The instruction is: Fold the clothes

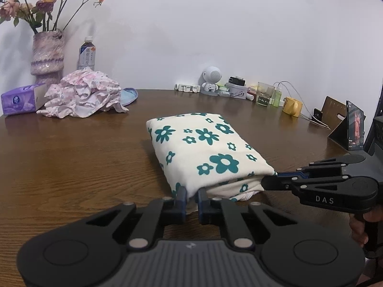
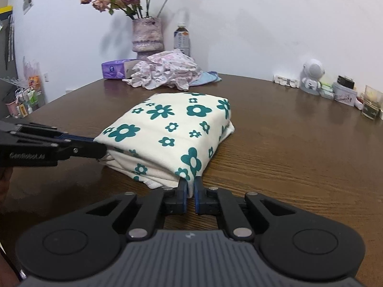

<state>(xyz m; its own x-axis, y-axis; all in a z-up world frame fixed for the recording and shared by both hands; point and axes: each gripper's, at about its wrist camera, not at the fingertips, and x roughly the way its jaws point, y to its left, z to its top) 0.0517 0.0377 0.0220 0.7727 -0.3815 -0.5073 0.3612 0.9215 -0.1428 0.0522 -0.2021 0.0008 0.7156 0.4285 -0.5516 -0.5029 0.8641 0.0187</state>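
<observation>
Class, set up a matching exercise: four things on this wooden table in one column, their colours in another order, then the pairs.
Things:
1. Folded flower-print cloth
2. Ceramic mug
3. Cardboard tissue box
4. Crumpled patterned garment

Colours:
A. Purple
B. Pink and white
C. Cream with teal
D. Yellow

Pairs: 1-C, 2-D, 3-A, 4-B

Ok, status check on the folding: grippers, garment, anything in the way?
Left gripper and right gripper both shut on near corners of folded floral garment. Crumpled pink clothes far back, not in the way.
</observation>
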